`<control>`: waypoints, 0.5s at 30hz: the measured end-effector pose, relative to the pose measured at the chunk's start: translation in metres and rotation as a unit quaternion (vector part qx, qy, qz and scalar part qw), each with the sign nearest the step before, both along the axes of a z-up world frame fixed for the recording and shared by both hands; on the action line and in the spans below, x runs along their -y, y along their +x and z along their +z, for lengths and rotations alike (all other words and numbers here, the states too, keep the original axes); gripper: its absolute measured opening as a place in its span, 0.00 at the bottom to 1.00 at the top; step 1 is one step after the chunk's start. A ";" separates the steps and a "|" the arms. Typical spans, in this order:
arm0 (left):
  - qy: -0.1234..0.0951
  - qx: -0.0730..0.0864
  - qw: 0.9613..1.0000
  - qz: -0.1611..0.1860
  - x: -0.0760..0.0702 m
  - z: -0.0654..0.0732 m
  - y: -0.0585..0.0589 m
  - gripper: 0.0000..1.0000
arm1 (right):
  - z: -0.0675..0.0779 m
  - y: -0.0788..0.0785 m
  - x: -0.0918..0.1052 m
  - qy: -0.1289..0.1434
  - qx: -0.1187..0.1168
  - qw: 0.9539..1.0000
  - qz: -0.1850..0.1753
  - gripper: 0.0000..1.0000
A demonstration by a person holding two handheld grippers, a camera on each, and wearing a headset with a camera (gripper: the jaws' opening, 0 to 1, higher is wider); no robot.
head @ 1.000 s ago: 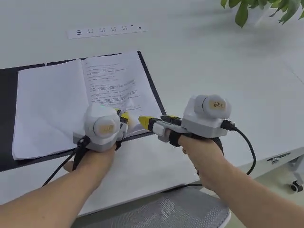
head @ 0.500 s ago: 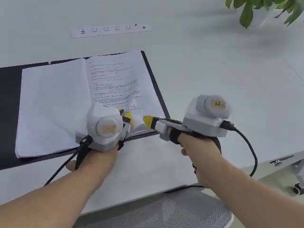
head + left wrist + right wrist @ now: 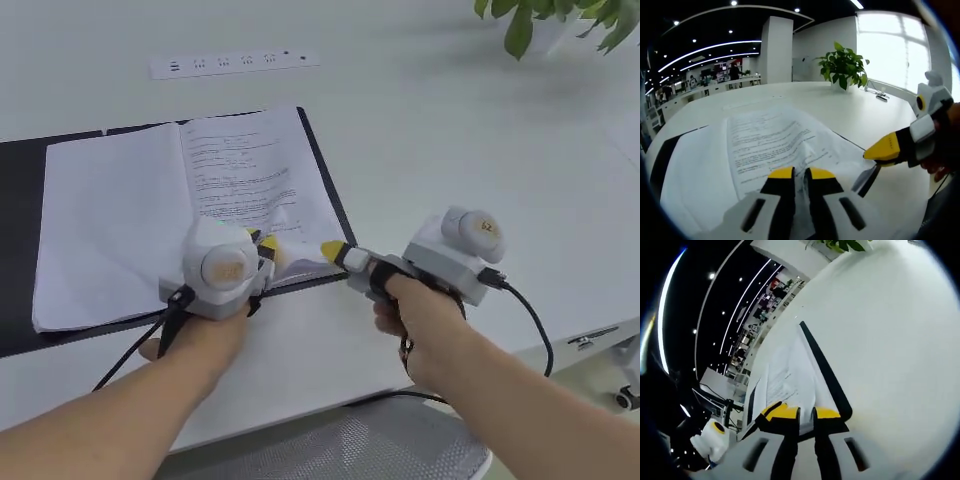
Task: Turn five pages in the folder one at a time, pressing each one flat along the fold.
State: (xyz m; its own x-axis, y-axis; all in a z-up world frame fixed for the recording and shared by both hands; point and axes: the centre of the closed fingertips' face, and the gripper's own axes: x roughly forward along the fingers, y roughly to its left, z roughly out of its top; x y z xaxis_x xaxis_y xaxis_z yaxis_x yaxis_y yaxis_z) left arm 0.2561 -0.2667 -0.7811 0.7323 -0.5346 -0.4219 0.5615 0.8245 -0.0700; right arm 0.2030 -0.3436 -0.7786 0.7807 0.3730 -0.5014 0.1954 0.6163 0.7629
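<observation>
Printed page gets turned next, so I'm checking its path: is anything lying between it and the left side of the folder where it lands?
Nothing visible does. The blank left page lies bare. Both grippers sit at the near edge of the printed page: the left gripper over the paper, the right gripper at its corner.

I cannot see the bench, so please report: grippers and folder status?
Left gripper at bottom edge of printed page, jaws near-closed, grip unclear. Right gripper at page's lower corner, jaws near-closed. Folder open. Nothing blocking.
</observation>
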 end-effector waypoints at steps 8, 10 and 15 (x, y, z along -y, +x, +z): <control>0.001 -0.002 1.000 0.000 0.000 0.000 0.000 0.08 | -0.002 -0.002 0.000 0.047 -0.012 0.998 -0.031 0.00; 0.002 -0.004 1.000 0.000 0.000 0.001 0.000 0.08 | 0.000 -0.001 -0.002 0.037 -0.005 0.999 -0.030 0.00; 0.001 -0.009 1.000 -0.003 0.001 0.001 -0.001 0.10 | 0.007 0.000 0.000 -0.010 0.013 1.000 -0.013 0.00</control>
